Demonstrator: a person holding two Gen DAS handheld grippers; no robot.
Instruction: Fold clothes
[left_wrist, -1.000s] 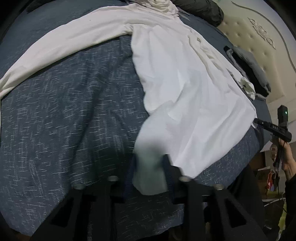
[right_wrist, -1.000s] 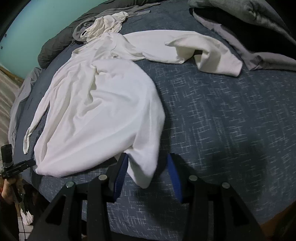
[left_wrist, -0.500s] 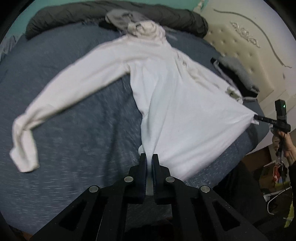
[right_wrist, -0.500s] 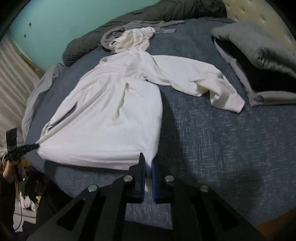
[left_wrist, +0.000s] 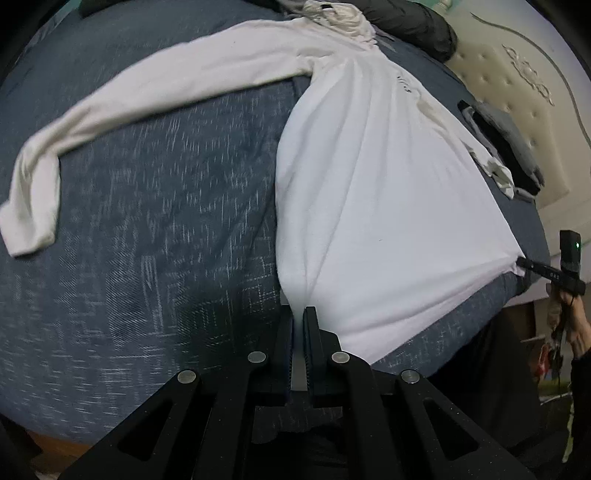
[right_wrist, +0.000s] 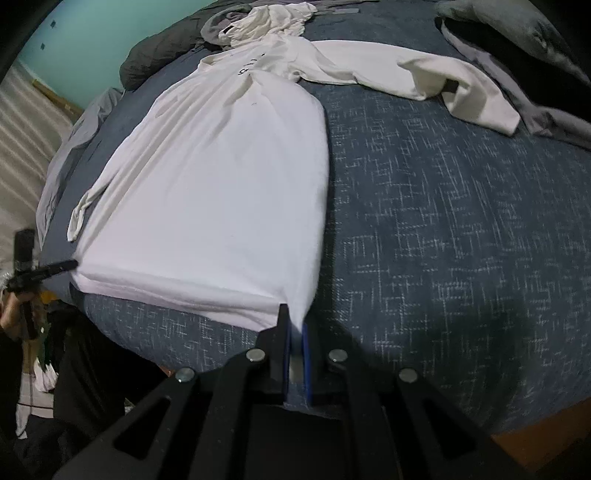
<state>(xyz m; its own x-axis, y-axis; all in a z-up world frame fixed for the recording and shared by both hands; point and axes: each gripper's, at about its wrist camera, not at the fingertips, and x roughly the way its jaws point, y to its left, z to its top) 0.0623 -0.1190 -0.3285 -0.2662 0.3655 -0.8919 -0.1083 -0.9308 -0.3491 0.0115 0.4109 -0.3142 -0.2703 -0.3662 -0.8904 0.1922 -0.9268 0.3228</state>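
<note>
A white long-sleeved hooded top (left_wrist: 369, 177) lies front up on the dark blue bedspread (left_wrist: 147, 240), hood at the far end. My left gripper (left_wrist: 298, 314) pinches one hem corner; its jaws are easing open slightly, with cloth still pressed between the pads. My right gripper (right_wrist: 295, 321) is shut on the other hem corner of the top (right_wrist: 221, 192). The hem runs taut between the two. Each gripper shows in the other's view: the right gripper (left_wrist: 524, 263), the left gripper (right_wrist: 72, 264). One sleeve (left_wrist: 129, 99) lies stretched out; the other sleeve (right_wrist: 424, 77) is bent.
Folded grey clothes (right_wrist: 517, 33) lie on the bed near the cream tufted headboard (left_wrist: 517, 74). A dark grey duvet (right_wrist: 159, 59) runs along the far edge under a turquoise wall (right_wrist: 92, 33). The bed's near edge is just below the hem.
Both grippers closed on the hem corners, the right one from wide open. The hem was pulled toward me and apart, so the body of the top now lies flat and taut.
</note>
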